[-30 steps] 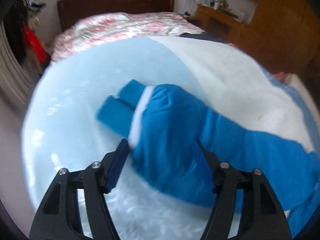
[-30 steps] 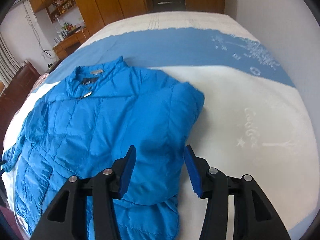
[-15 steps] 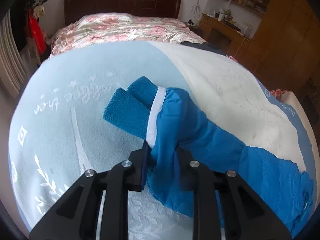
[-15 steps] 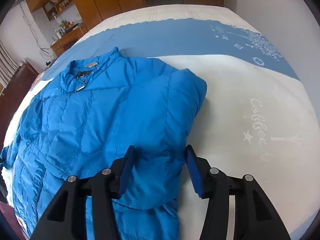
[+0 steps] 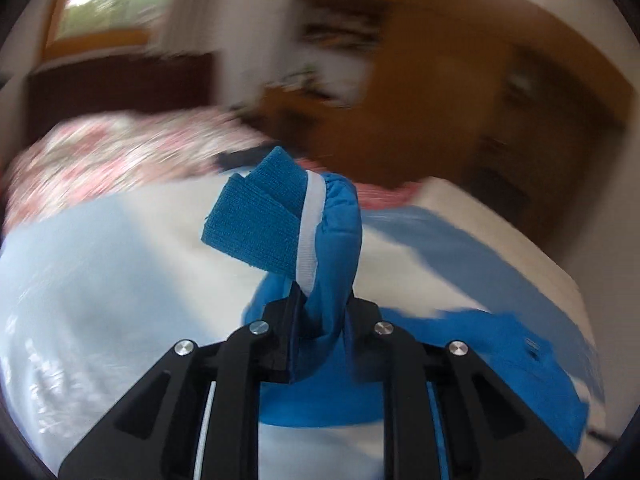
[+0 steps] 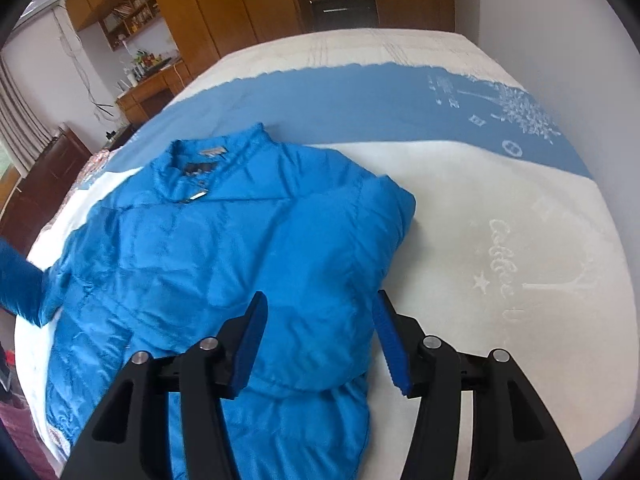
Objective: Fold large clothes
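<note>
Clamping the sleeve (image 5: 336, 240) near its cuff above the bed (image 6: 500, 200), the left gripper (image 5: 320, 312) had one fold underway, while the right gripper (image 6: 320, 340) hung open over the jacket (image 6: 224, 248), whose other sleeve already lay folded in near the bed's middle.

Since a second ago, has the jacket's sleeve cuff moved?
Yes. The sleeve cuff was lying flat on the bedspread; now, pinched in the left claw, it stands lifted off it, up against the floral bedding behind.
</note>
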`<state>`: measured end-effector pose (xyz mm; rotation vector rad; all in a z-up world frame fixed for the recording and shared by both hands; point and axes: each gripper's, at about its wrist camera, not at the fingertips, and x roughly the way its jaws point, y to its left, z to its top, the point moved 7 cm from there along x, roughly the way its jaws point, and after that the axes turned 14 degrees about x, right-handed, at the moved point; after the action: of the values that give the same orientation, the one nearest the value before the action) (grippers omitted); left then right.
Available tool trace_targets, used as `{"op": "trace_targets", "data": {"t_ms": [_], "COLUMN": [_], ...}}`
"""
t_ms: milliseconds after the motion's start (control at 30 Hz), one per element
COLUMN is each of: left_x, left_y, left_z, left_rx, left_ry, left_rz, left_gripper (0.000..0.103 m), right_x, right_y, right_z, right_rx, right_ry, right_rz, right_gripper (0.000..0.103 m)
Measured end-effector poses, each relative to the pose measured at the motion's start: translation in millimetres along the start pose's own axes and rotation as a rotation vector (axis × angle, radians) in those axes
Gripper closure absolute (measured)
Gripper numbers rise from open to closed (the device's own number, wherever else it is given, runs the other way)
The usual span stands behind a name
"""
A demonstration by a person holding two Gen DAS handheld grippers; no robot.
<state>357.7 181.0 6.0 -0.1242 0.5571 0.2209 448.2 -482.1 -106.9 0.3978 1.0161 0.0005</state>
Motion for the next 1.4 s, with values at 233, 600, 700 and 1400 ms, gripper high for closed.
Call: {"op": "trace_targets", "data": {"t_ms": [233, 600, 700, 1400], "left_x": [9.7, 92.7, 103.4, 58.2], "left_y": [-202.7, -343.7, -354.6, -250.4], "left_z": [1.3, -111.7, -131.2, -75.9], "left_rx": [0.235, 0.437, 0.493, 0.359], "left_ry": [0.02, 0.317, 0.332, 0.274], "left_rz": [-0.301, -0.487, -0.49, -0.501], "left_gripper": [0.087, 0.087, 0.087, 0.036], "right_x": [-12.5, 26.4, 38.4, 30.9], "right_y": [6.6, -1.3, -9.2, 78.5], "right_z": [-6.2, -15.9, -17.0, 7.0], "right_rx": [-0.034, 0.001, 0.013, -0.03], "right_ry": [-0.015, 0.059, 0.069, 0.162], "right_rz": [0.003, -0.018, -0.042, 0.22], "right_gripper": [0.049, 0.049, 0.048, 0.04]}}
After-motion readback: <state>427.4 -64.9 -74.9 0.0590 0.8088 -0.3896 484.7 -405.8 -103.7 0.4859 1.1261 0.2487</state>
